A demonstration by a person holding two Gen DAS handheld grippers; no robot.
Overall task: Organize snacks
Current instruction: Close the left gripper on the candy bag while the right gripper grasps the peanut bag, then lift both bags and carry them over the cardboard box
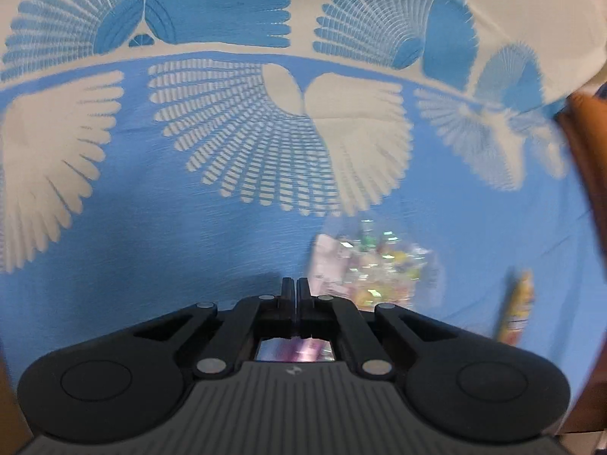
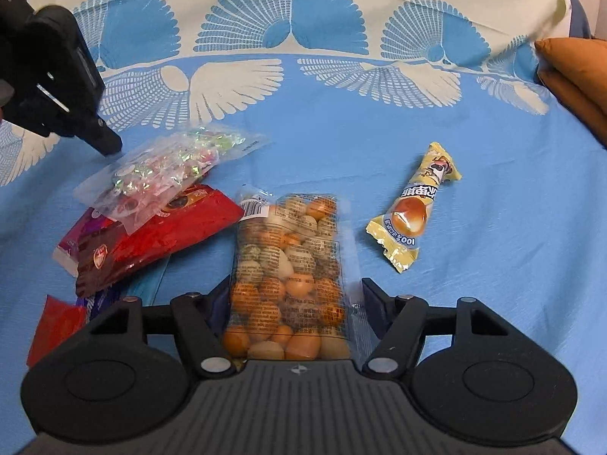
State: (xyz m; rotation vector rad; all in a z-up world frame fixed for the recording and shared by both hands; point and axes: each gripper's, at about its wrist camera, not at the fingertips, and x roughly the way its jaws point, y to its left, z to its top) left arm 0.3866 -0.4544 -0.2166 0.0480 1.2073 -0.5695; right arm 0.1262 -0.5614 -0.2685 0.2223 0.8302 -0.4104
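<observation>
A: What is the right gripper (image 2: 294,295) on?

B: A clear bag of round snacks (image 2: 290,265), orange and cream balls under a printed label. It lies lengthwise on the blue and cream cloth (image 2: 474,189), its near end between the fingers, which stand apart on either side of it. I cannot tell whether they press on the film.

A: And the rest of the snacks?

B: To the left there is a red packet (image 2: 159,239) with a clear bag of shiny wrapped candies (image 2: 167,174) lying on top of it. A smaller red wrapper (image 2: 55,326) sits near the left edge. To the right, well apart from the pile, is a yellow wrapped bun (image 2: 415,208), tilted.

A: Where is the left gripper (image 1: 295,292)?

B: In the right wrist view it hangs at the far left, its tip pointing down just beside the candy bag's far corner. Its fingers are together with nothing between them. Its own view is blurred; the candy bag shows just right of its tips and the yellow bun farther right.

A: Anything else?

B: An orange cushion (image 2: 576,76) at the far right edge of the cloth.
</observation>
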